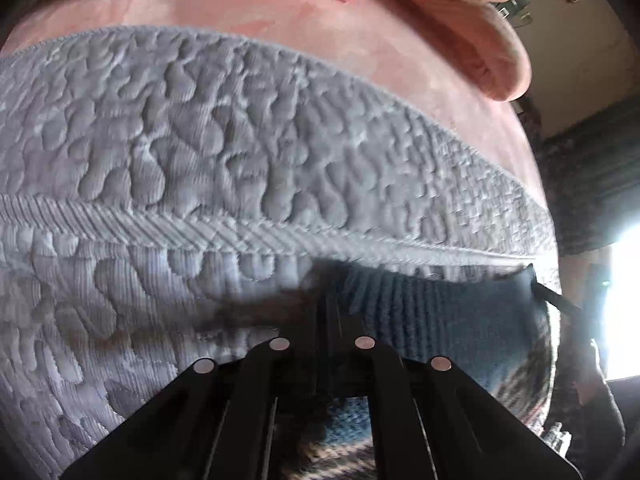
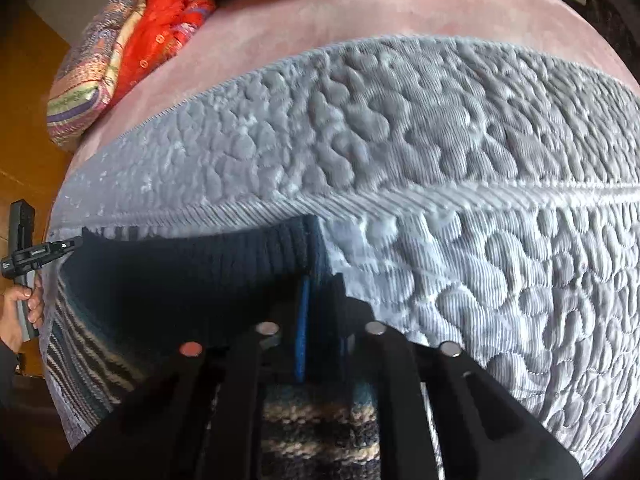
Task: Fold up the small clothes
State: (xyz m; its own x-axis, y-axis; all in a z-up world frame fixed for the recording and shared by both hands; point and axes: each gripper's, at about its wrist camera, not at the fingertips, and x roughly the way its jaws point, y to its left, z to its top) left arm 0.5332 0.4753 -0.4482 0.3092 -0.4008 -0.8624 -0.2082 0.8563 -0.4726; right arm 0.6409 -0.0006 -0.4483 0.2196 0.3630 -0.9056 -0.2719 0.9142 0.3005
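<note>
Navy-ribbed striped sweater [image 2: 168,280], grey quilted mat [image 2: 440,140]

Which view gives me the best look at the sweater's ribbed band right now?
The right wrist view: the ribbed band runs across the frame with its end edge in sight, lying on the grey quilt. The left wrist view shows only a blurred stretch of it beyond the fingers.

Both grippers' jaws hide the striped knit garment [image 2: 320,432], cut off below.
</note>
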